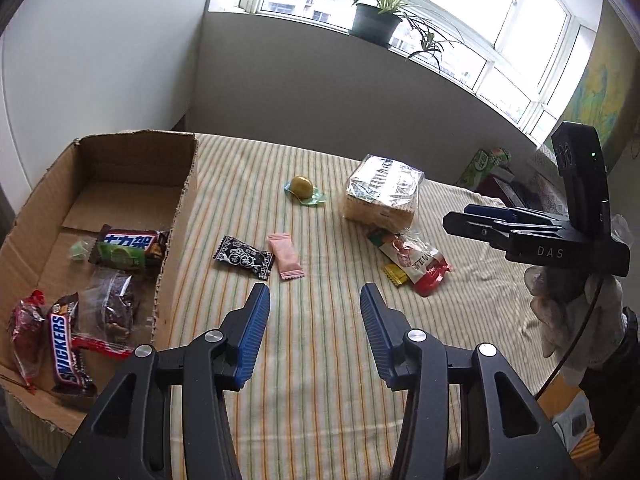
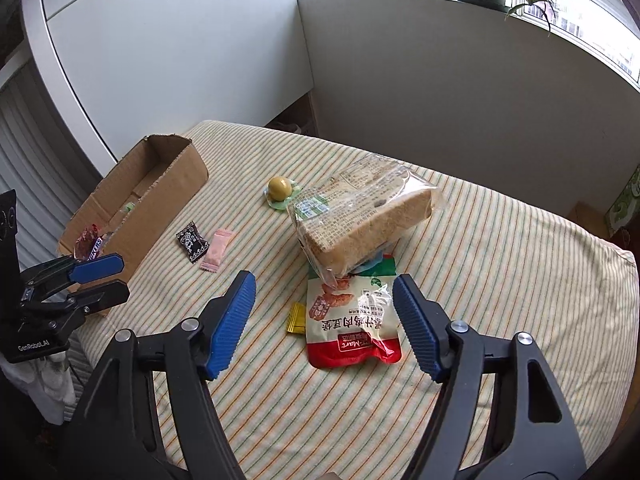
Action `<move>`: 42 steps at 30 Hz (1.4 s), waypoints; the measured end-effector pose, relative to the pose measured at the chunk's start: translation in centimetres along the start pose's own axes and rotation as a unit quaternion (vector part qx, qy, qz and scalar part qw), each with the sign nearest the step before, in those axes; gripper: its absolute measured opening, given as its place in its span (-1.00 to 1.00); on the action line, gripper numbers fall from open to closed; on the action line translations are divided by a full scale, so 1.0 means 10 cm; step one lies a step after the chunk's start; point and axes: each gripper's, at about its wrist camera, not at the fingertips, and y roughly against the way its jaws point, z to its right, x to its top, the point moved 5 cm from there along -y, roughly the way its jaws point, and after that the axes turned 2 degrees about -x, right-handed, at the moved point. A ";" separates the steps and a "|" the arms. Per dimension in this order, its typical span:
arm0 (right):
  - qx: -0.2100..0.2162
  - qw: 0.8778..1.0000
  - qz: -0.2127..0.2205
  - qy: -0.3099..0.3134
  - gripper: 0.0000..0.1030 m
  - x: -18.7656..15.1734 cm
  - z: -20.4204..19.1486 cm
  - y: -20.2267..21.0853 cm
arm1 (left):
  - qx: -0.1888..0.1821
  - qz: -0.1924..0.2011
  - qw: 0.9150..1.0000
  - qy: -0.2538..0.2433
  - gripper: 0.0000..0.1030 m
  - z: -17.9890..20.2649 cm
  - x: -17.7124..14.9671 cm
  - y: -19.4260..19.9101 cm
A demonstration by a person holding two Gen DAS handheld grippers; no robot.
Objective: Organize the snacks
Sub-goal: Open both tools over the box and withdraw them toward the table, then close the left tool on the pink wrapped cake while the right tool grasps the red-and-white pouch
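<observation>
A cardboard box (image 1: 36, 208) at the table's left holds a Snickers bar (image 1: 66, 344), a green-and-brown bar (image 1: 128, 250) and other wrapped snacks. On the striped cloth lie a black packet (image 1: 243, 257), a pink packet (image 1: 285, 255), a yellow-green round sweet (image 1: 302, 187), a wrapped bread loaf (image 1: 380, 194), a red-and-white pouch (image 1: 416, 264) and a small yellow sachet (image 1: 396, 274). My left gripper (image 1: 315, 304) is open and empty above the cloth, near the black and pink packets. My right gripper (image 2: 324, 292) is open and empty over the red-and-white pouch (image 2: 352, 320), below the loaf (image 2: 364, 216).
The box (image 2: 160, 188) also shows in the right wrist view. A potted plant (image 1: 378, 20) stands on the window sill behind the table. A green carton (image 1: 478, 168) and other items sit past the table's far right edge.
</observation>
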 end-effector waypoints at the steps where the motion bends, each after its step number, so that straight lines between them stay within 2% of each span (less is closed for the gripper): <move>1: -0.001 1.000 -0.006 -0.003 0.44 -0.03 0.02 -0.04 | -0.001 -0.004 1.000 0.001 -0.19 0.01 -0.01 -0.04; 6: -0.007 0.999 -0.042 -0.012 0.44 -0.16 0.11 -0.27 | -0.004 -0.024 1.000 0.010 -0.26 0.03 -0.06 -0.24; 21: -0.008 0.998 -0.069 0.007 0.44 -0.12 0.21 -0.65 | 0.020 -0.065 0.997 0.035 -0.27 -0.12 -0.02 -0.78; 29: -0.008 0.997 -0.077 0.023 0.45 -0.08 0.18 -0.81 | 0.045 -0.070 0.996 0.043 -0.27 -0.20 0.13 -0.90; 38: -0.017 0.997 -0.074 0.034 0.45 -0.04 0.21 -0.89 | 0.076 -0.076 0.994 0.004 -0.27 -0.10 0.20 -1.03; 39: -0.012 0.997 -0.076 0.021 0.45 -0.04 0.23 -0.88 | 0.080 -0.076 0.994 -0.003 -0.27 -0.08 0.19 -1.05; 41: 0.051 0.994 -0.084 -0.042 0.55 -0.03 0.22 -0.81 | 0.086 -0.074 0.993 -0.016 -0.27 -0.05 0.18 -1.07; 42: 0.067 0.993 -0.085 -0.045 0.55 -0.01 0.18 -0.81 | 0.089 -0.073 0.993 -0.020 -0.27 -0.04 0.18 -1.07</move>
